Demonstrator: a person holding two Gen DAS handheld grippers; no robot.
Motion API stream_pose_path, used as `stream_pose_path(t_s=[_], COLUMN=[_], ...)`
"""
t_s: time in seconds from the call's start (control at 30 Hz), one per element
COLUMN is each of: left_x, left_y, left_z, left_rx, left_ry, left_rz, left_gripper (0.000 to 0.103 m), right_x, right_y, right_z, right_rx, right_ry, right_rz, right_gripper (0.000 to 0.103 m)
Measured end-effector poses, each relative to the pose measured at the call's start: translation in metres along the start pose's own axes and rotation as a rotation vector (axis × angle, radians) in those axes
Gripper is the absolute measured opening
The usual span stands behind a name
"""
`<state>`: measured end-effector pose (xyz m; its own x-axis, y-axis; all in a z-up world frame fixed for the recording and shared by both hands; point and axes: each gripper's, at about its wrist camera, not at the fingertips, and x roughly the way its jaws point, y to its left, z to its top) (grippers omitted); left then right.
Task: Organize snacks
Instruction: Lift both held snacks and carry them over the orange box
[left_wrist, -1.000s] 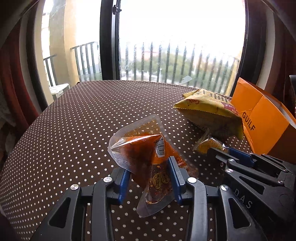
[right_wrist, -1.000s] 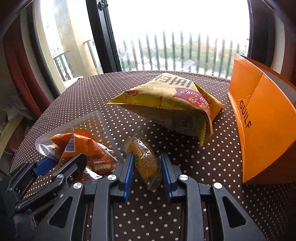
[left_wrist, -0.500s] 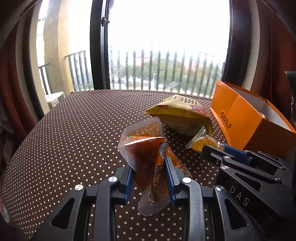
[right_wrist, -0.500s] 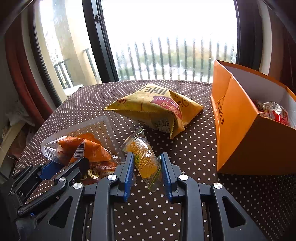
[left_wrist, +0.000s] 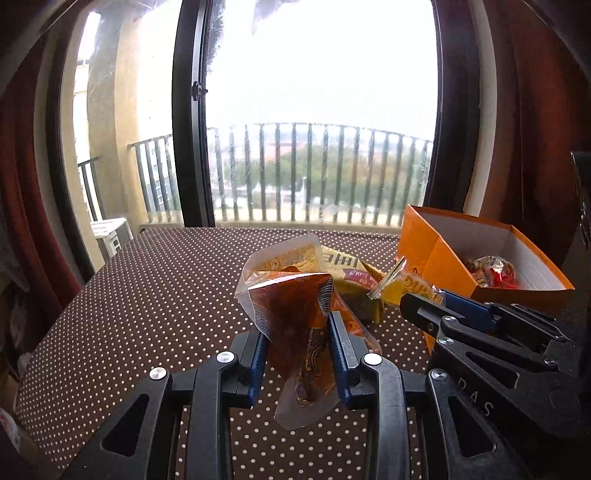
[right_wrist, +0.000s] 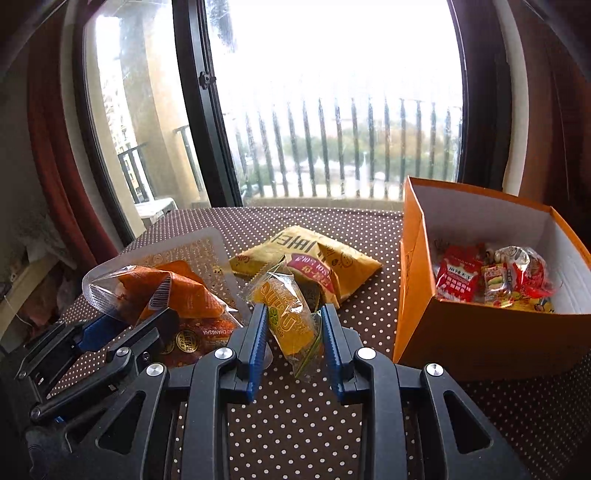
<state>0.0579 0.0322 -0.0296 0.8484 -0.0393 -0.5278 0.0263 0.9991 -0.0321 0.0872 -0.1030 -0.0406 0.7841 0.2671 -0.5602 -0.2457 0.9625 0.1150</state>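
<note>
In the left wrist view, the left tongs (left_wrist: 297, 349) pinch a clear plastic packet with an orange-brown filling (left_wrist: 291, 306) between their blue pads, lifted clear of the brown bench cloth with white dots (left_wrist: 147, 314). Just beyond the tongs lies a crumpled yellow snack bag (left_wrist: 351, 273); to their right the right tongs hold a small yellow-orange sweet wrapper (left_wrist: 406, 288), and past those stands an open orange cardboard box with white inside walls (left_wrist: 443, 254). Behind the bench a tall black-framed window (left_wrist: 192, 147) looks onto balcony railings (left_wrist: 314, 170), with dark red curtains (left_wrist: 26, 184) at both sides. In the right wrist view, the right tongs (right_wrist: 293, 332) are pressed on the small yellow-orange sweet wrapper (right_wrist: 288, 314), also off the cloth. The left tongs with their packet (right_wrist: 177, 291) sit just to the left, the yellow bag (right_wrist: 306, 254) ahead, and the box (right_wrist: 461, 328), holding red and yellow wrapped snacks (right_wrist: 491, 277), to the right.
</note>
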Motion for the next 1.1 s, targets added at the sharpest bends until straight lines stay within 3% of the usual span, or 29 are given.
stream_pose_path(t_s=[0.37, 0.67, 1.1], left_x=[-0.003, 0.008, 0.041], left_y=[-0.021, -0.052, -0.098], left_z=[0.050, 0.077, 0.107], left_rx=[0.012, 0.045, 0.090], left_ry=[-0.079, -0.085, -0.106], left_rz=[-0.010, -0.064, -0.132], left_gripper=[0.030, 0.030, 0.030], right_x=[-0.020, -0.027, -0.016], right_y=[-0.023, -0.049, -0.112], right_z=[0.045, 0.080, 0.098], right_rx=[-0.005, -0.006, 0.117], right_ry=[-0.110, -0.205, -0.216], right_rz=[0.029, 0.008, -0.017], right_gripper=[0.031, 0.031, 0.032])
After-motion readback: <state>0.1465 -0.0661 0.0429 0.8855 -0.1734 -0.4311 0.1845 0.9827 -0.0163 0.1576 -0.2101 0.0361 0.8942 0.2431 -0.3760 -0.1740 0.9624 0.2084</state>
